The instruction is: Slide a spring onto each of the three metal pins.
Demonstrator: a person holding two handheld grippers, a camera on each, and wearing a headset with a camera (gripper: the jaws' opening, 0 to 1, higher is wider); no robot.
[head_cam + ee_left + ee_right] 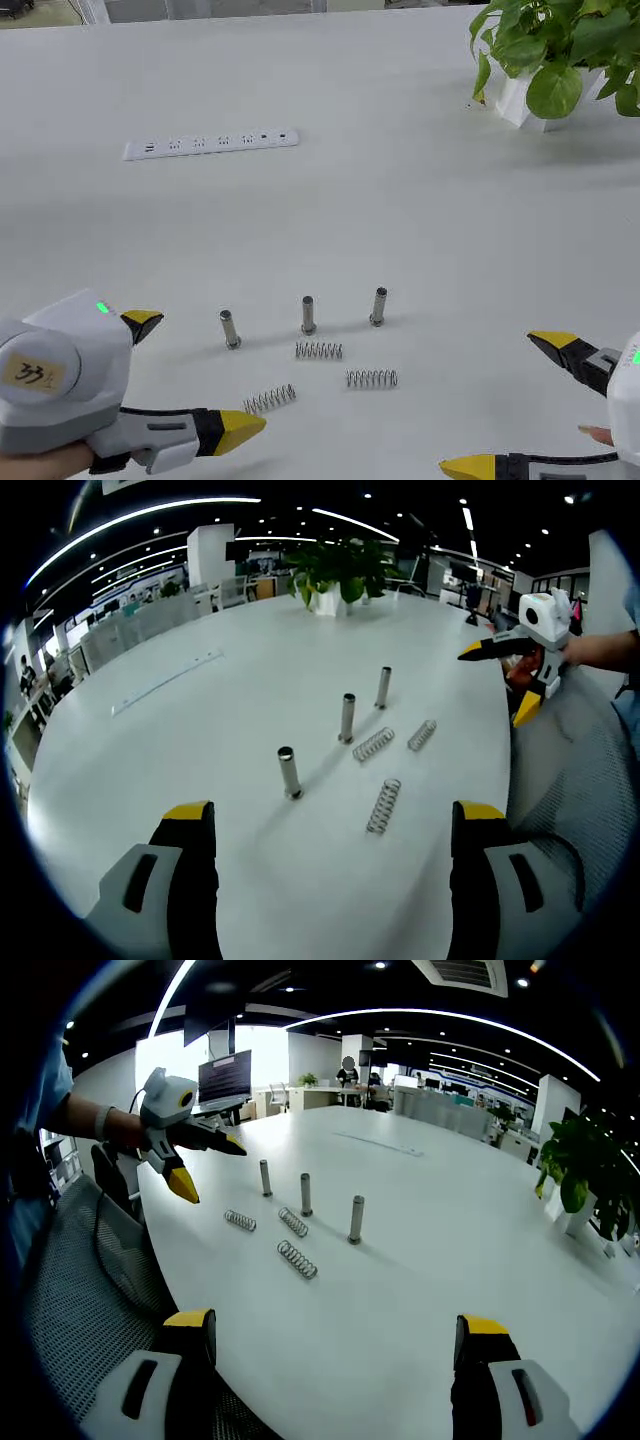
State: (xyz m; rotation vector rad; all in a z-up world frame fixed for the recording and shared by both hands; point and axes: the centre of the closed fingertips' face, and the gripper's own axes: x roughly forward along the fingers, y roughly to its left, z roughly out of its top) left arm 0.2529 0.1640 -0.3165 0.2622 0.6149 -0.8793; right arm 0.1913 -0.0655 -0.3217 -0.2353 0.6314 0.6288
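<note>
Three metal pins stand upright in a row on the white table: left pin (230, 328), middle pin (308, 314), right pin (378, 306). Three springs lie loose in front of them: one (269, 398) nearest my left gripper, one (319, 350) under the middle pin, one (371, 378) to the right. My left gripper (195, 372) is open at the lower left, its yellow fingertips (190, 813) wide apart with nothing between. My right gripper (510, 402) is open at the lower right, empty. In the left gripper view the pins (289, 772) and a spring (383, 805) lie ahead.
A white power strip (211, 144) lies further back on the table. A potted green plant (556, 55) stands at the far right corner. The table edge runs close to me, with a grey chair (75, 1290) beside it.
</note>
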